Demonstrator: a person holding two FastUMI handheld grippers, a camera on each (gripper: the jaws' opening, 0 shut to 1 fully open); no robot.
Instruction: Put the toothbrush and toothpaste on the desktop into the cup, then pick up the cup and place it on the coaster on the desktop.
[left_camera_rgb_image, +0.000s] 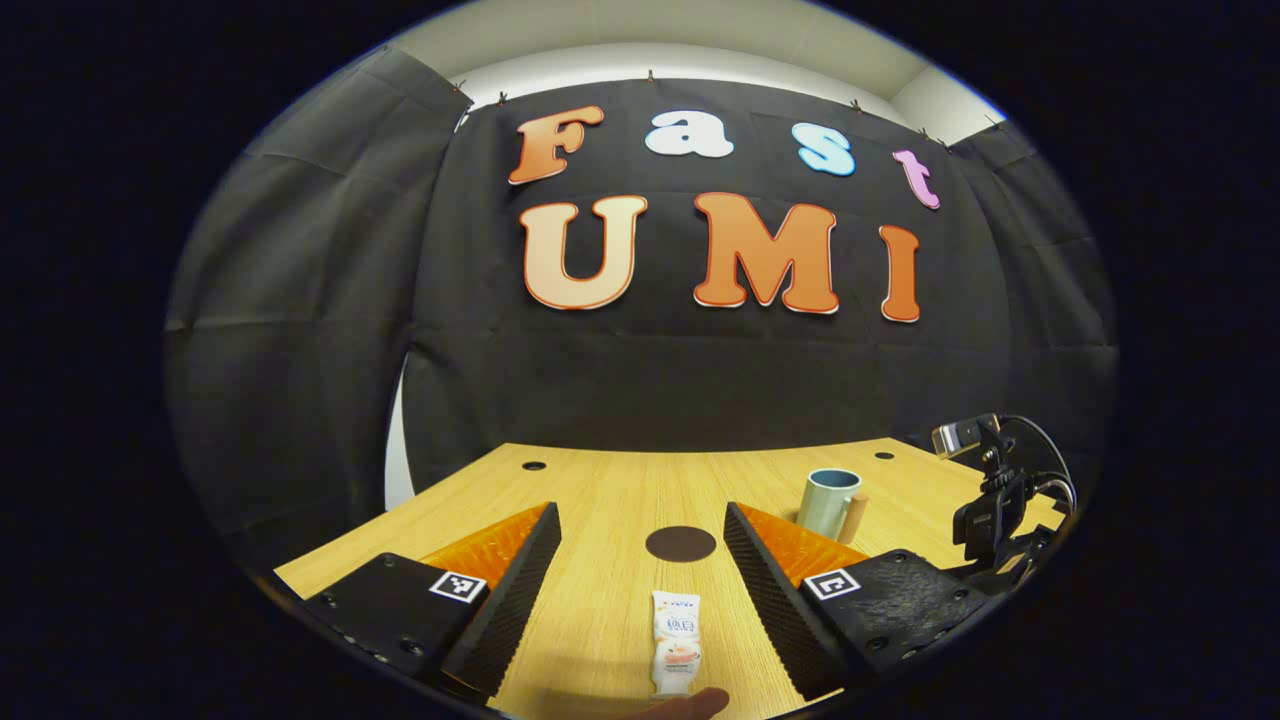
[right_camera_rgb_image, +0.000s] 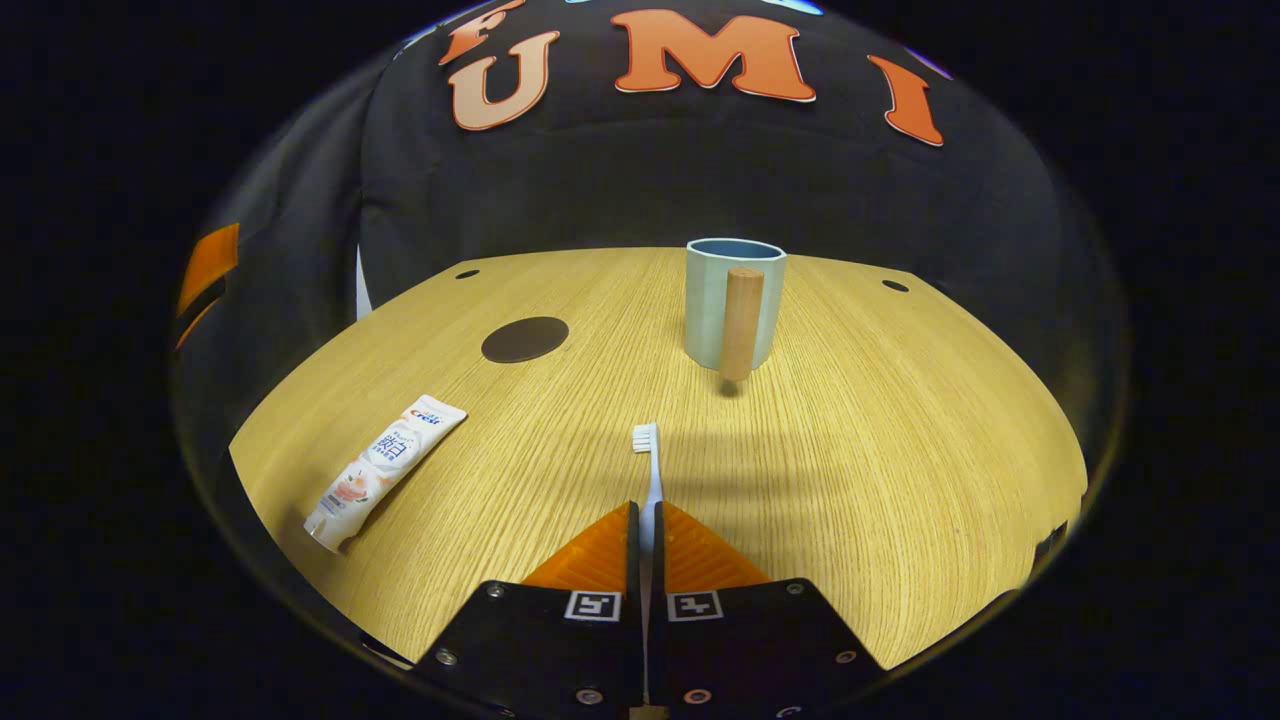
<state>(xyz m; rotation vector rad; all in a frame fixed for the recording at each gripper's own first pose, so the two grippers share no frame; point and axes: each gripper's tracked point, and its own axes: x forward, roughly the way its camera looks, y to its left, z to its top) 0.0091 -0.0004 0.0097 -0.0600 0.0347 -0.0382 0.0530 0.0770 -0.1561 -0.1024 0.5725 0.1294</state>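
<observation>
In the right gripper view, my right gripper is shut on the white toothbrush, whose bristle head points forward over the desk toward the pale blue cup with its wooden handle. The toothpaste tube lies flat at the left, and the dark round coaster sits beyond it. In the left gripper view, my left gripper stands open above the desk, the toothpaste tube lying between and just short of its fingers. The coaster lies ahead and the cup stands to the right.
The wooden desk has small holes near its far corners. In the left gripper view, the other gripper's black body with cables sits at the right edge. Black cloth walls the booth behind the desk.
</observation>
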